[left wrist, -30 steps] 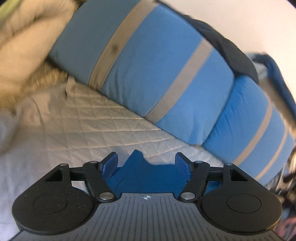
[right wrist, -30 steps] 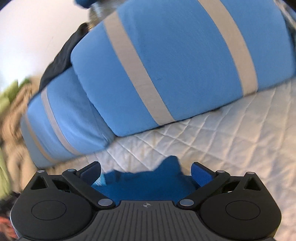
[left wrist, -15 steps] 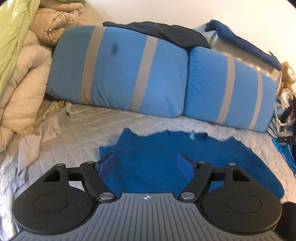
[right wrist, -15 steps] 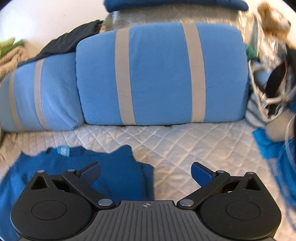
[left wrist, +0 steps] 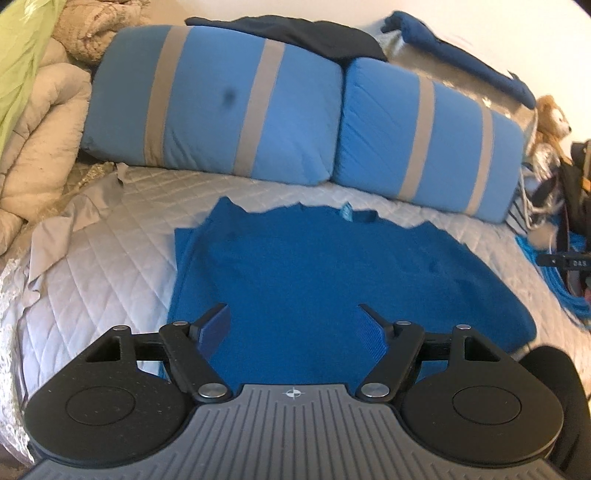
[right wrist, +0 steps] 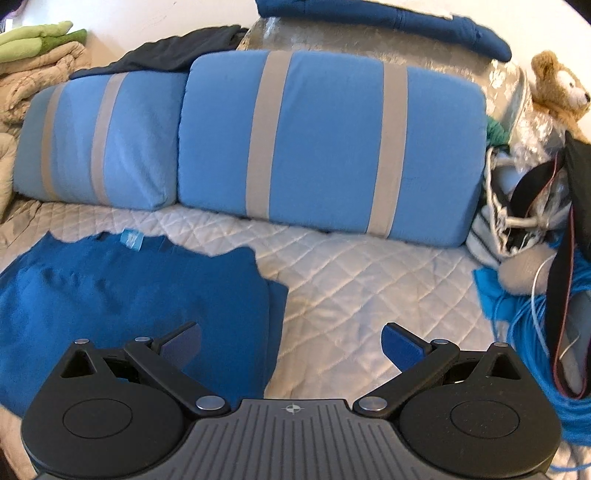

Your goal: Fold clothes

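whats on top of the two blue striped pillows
A dark garment is draped across the pillows where the two meet. Behind them a navy garment lies on a silvery bundle. What lies under the dark garment is covered.

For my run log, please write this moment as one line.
stage: spread out | blue shirt: flat on quilt | left gripper: jaws open, empty | right gripper: jaws open, empty

Black left gripper and right gripper, blue pads, ribbed grey bodies, silver screws.

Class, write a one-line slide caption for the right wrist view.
Open right tongs above a blue shirt spread on the quilted bed.
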Available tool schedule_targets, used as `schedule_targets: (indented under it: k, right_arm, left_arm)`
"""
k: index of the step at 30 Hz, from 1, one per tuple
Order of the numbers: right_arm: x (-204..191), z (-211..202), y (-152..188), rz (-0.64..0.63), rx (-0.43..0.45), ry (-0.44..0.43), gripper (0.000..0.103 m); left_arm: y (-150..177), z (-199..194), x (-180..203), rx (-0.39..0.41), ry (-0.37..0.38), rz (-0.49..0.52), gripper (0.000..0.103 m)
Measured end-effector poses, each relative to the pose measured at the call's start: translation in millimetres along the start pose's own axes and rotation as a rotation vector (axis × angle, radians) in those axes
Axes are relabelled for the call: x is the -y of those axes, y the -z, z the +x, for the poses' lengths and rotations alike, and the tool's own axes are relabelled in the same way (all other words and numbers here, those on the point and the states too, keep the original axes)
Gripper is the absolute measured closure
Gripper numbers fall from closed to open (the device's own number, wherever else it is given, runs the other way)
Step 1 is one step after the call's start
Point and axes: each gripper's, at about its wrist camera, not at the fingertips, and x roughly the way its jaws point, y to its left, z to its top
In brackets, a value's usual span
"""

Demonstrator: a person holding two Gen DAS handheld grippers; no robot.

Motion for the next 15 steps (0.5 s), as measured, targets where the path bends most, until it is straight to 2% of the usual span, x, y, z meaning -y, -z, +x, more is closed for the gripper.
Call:
schedule_targets:
  k: [5,9,12,15]
  right_arm:
    - [12.0,6.4,23.7,0.049,-0.076,-0.094,0.0]
    - [16.3,9.5,40.8,0.063,-0.113,-0.132,0.0]
    - [21.0,11.2,51.0,0.085,-0.141,-0.168,0.0]
    - [34.5,15.9,61.2,0.177,-0.184,-0.245,0.0]
  left_arm:
    - [19.8,1.3,14.7,-0.022,-0.002,0.041,0.03]
    - [33.1,7.0,22.0,-0.033,-0.011,0.049,0.03]
    - [40.3,13.5,24.7,-0.029,-0.035,0.033,0.03]
    - [45.2,19.2,29.1,-0.022,-0.08,0.043,0.03]
